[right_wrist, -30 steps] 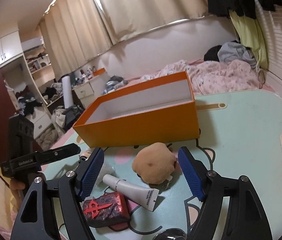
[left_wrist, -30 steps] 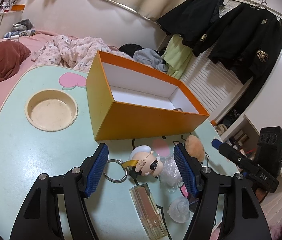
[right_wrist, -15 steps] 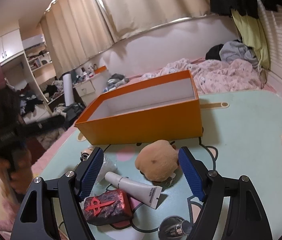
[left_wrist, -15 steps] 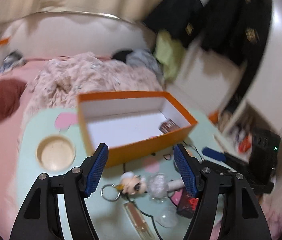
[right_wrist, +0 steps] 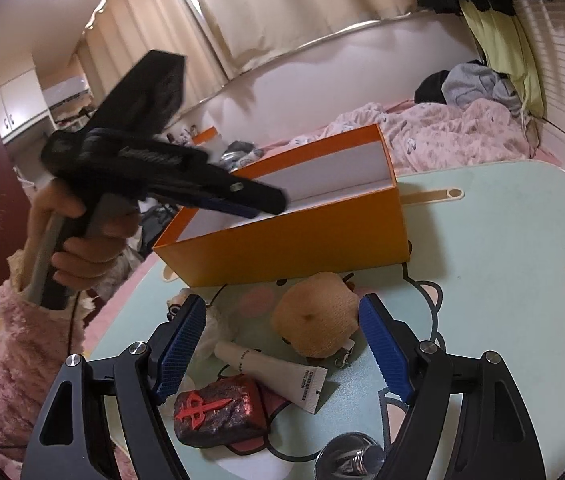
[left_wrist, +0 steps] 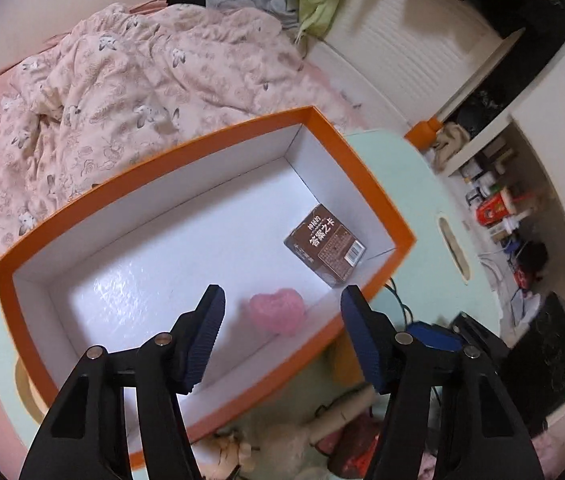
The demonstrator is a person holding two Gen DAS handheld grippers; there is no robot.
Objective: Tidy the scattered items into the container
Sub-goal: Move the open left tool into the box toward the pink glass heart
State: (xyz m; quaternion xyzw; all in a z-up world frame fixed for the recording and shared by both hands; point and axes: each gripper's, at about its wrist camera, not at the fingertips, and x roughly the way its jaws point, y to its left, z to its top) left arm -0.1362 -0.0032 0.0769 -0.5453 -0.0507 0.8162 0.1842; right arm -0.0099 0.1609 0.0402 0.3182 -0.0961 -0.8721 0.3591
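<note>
left hand-held gripper [left_wrist: 282,336] (jaws apart, empty) risen from table to over orange box [left_wrist: 346,148].

We see a mint-green table [right_wrist: 482,240] carrying an orange box [right_wrist: 294,240]. Just beside the box lie a tan plush [right_wrist: 314,320], a white tube [right_wrist: 274,372], a dark red-marked block [right_wrist: 218,412] and a clear wrapper [right_wrist: 212,328].

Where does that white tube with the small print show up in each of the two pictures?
Left wrist: white tube, blurred, near the bottom edge, just outside the orange box.
Right wrist: white tube, lower centre, lying between the open fingers.
Shared landmark: the orange box.
</note>
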